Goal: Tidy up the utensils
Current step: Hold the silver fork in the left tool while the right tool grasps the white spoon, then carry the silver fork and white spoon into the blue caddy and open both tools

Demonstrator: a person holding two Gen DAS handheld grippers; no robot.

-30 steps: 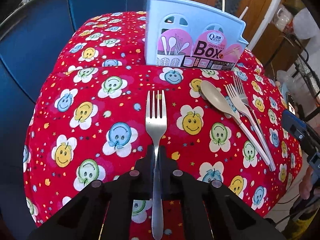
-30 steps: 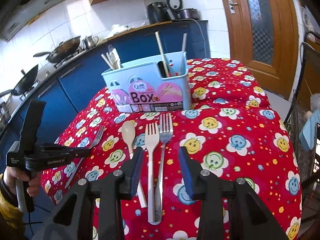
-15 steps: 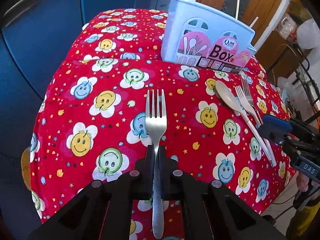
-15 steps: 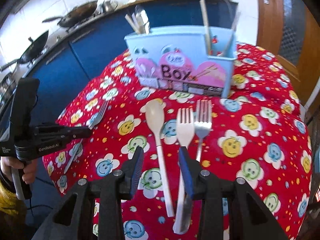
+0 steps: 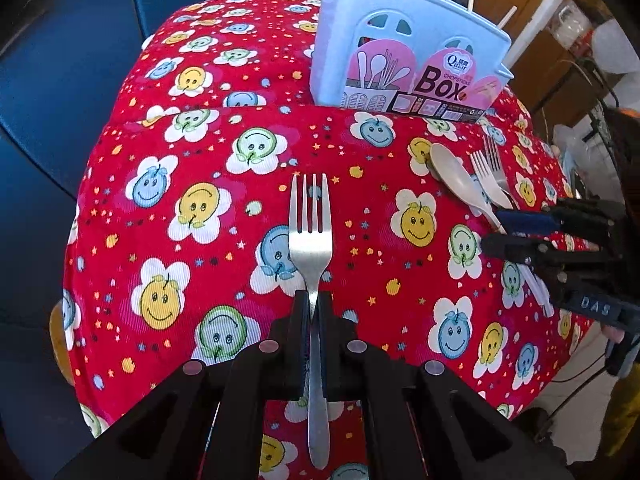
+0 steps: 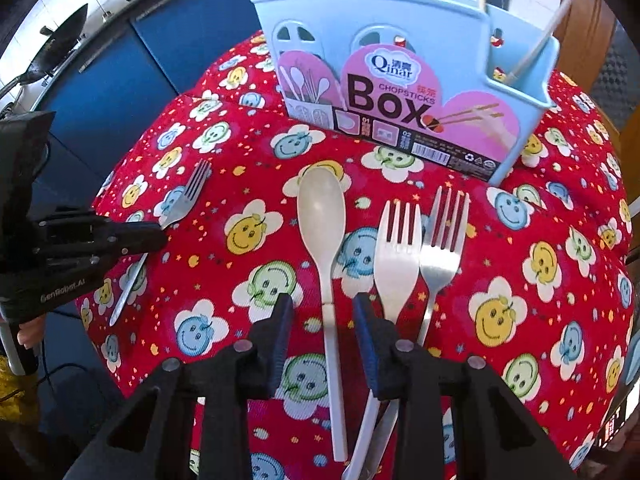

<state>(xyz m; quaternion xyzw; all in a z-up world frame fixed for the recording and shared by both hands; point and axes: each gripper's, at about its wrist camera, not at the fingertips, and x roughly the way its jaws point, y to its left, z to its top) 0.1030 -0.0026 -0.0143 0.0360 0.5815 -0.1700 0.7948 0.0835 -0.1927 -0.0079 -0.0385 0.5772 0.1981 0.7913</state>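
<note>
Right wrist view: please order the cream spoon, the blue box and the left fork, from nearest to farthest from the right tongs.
1. Cream spoon: its handle lies between the open fingers of the right tongs.
2. Left fork: far to the left, held by the left tongs.
3. Blue box: standing at the back of the table.

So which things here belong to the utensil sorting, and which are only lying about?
For the job:
- metal fork in left gripper
- cream spoon
- white fork
- second metal fork
- blue chopsticks box

Just lying about:
- woks
- wooden door
</note>
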